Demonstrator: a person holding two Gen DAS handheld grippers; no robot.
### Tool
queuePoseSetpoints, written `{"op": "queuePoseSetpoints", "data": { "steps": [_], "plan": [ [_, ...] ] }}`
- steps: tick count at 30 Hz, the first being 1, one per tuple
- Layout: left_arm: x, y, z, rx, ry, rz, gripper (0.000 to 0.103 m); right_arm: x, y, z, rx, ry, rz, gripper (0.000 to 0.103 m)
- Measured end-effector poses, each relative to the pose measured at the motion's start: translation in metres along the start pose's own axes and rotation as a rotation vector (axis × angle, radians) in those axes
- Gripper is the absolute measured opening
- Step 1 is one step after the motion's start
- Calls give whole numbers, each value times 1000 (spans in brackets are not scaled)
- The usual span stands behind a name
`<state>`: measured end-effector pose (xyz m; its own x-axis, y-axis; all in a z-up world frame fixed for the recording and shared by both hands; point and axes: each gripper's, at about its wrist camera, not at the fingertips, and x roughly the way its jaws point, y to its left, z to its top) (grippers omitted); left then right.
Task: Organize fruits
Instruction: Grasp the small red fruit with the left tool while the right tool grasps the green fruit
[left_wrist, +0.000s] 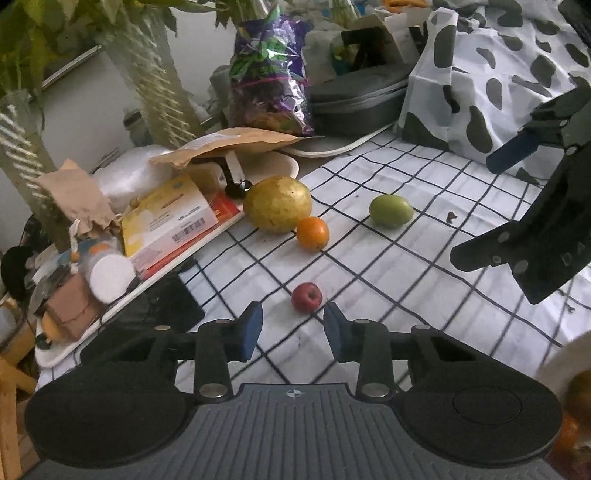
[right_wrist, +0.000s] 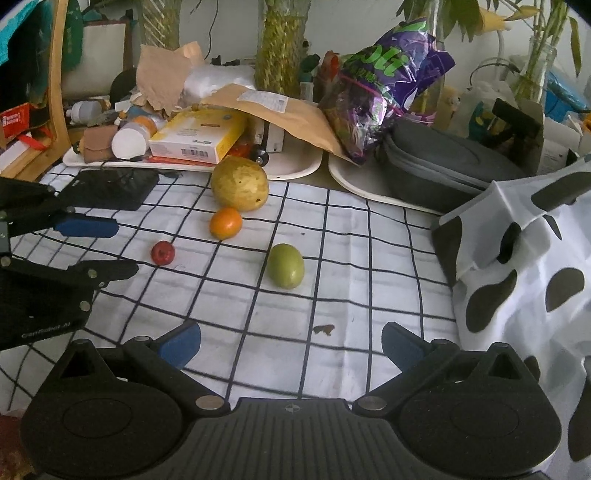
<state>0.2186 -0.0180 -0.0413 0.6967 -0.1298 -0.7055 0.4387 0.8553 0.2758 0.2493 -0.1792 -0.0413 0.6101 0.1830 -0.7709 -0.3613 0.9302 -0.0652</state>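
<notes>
Four fruits lie on the checked cloth (left_wrist: 406, 280): a big yellow fruit (left_wrist: 277, 203) (right_wrist: 240, 182), an orange (left_wrist: 313, 233) (right_wrist: 225, 222) touching its front, a green fruit (left_wrist: 390, 211) (right_wrist: 286, 266) set apart, and a small red fruit (left_wrist: 306, 297) (right_wrist: 163, 252). My left gripper (left_wrist: 293, 326) (right_wrist: 120, 247) is narrowly open, and the red fruit sits just beyond its blue fingertips, not between them. My right gripper (right_wrist: 291, 343) (left_wrist: 476, 206) is wide open and holds nothing, with the green fruit a short way ahead of it.
White trays (right_wrist: 295, 171) piled with boxes, envelopes and jars line the far edge, beside a grey case (right_wrist: 443, 166) and a purple bag (right_wrist: 384, 85). A spotted cloth (right_wrist: 517, 277) rises on the right. A black pad (right_wrist: 110, 188) lies at the left. A blurred pale dish (left_wrist: 565, 365) shows at the lower right.
</notes>
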Motion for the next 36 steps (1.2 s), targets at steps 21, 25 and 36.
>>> {"op": "queuePoseSetpoints", "data": {
  "steps": [21, 25, 36],
  "plan": [
    [37, 1, 6, 26, 0, -14, 21, 23, -2, 12, -44, 17, -8, 103],
    [38, 4, 6, -3, -3, -25, 21, 24, -1, 12, -48, 19, -8, 103],
    [42, 29, 5, -189, 17, -102, 20, 39, -10, 15, -18, -28, 21, 103]
  ]
}}
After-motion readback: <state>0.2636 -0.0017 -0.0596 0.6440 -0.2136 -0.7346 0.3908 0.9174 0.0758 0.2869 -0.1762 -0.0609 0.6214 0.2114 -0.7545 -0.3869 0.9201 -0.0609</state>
